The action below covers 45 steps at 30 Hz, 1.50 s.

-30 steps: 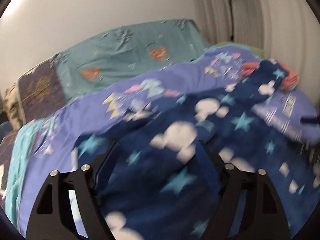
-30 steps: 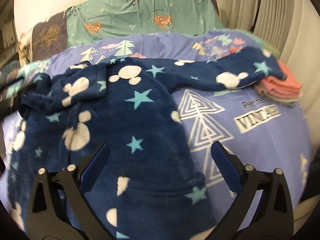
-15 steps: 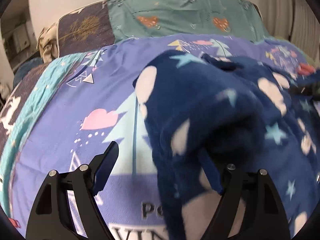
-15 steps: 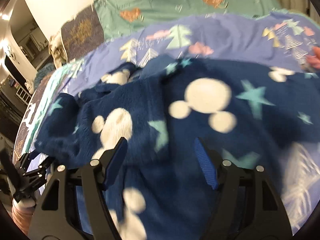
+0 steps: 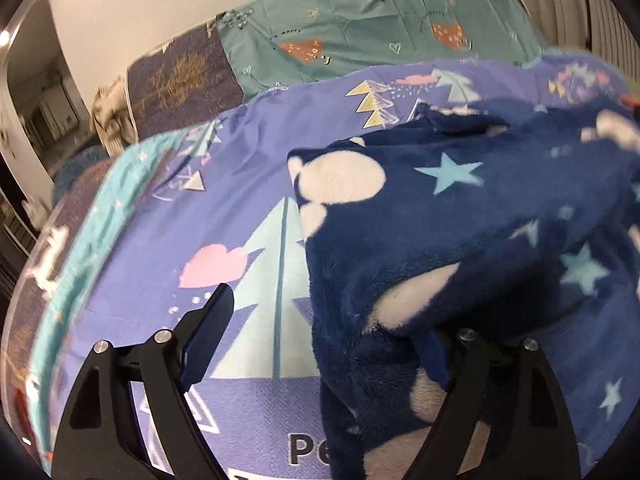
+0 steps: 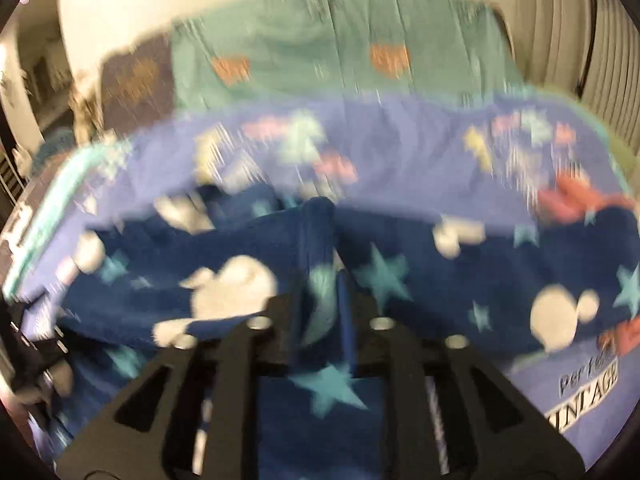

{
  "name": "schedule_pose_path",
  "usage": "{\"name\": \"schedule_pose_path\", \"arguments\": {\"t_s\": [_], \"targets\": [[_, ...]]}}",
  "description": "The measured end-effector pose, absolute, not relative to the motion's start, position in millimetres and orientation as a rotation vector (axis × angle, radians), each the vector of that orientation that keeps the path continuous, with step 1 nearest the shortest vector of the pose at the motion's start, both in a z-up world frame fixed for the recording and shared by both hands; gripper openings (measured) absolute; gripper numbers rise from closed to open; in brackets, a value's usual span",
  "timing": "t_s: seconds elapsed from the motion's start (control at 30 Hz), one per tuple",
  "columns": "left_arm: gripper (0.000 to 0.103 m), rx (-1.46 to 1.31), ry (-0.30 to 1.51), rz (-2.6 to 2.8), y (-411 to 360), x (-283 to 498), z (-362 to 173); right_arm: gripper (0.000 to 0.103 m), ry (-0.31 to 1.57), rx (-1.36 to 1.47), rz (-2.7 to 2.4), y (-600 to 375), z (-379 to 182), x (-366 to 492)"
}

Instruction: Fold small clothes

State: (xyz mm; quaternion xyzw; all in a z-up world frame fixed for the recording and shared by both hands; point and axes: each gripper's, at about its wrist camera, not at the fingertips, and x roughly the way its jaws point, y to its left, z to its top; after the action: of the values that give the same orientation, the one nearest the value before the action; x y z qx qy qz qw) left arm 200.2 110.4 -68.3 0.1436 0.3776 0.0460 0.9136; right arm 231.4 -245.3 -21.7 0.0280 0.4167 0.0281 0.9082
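Observation:
A navy fleece garment with white mouse heads and pale blue stars lies crumpled on the purple bedspread. My left gripper hovers over its left edge with its jaws wide and still opening. The fleece drapes over the right finger, and the left finger is over bare bedspread. In the blurred right wrist view, my right gripper is closing, its fingers nearly together with a raised fold of the garment pinched between them.
Teal pillows with orange hearts and a dark purple pillow line the head of the bed against the wall. A pink folded stack sits at the bed's right side. The bed's left edge drops toward a doorway.
The right jaws went from wide apart to nearly together on a fold of fleece. The left gripper swung left and dipped, so the garment now lies on its right side.

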Motion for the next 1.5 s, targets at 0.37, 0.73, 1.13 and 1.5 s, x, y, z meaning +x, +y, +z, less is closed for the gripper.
{"name": "schedule_pose_path", "arguments": {"t_s": [0.37,0.73,1.13,1.5], "targets": [[0.059,0.205,0.771,0.007,111,168,-33,0.027,0.866,0.205,0.182,-268,-32,211],[0.051,0.105,0.905,-0.165,47,226,-82,0.039,0.923,0.155,0.274,-222,-72,206],[0.052,0.096,0.866,-0.169,48,220,-83,0.039,0.517,0.729,-0.269,-548,10,129],[0.052,0.101,0.858,-0.164,46,219,-83,0.039,0.545,0.949,-0.353,-615,-35,130]]}}
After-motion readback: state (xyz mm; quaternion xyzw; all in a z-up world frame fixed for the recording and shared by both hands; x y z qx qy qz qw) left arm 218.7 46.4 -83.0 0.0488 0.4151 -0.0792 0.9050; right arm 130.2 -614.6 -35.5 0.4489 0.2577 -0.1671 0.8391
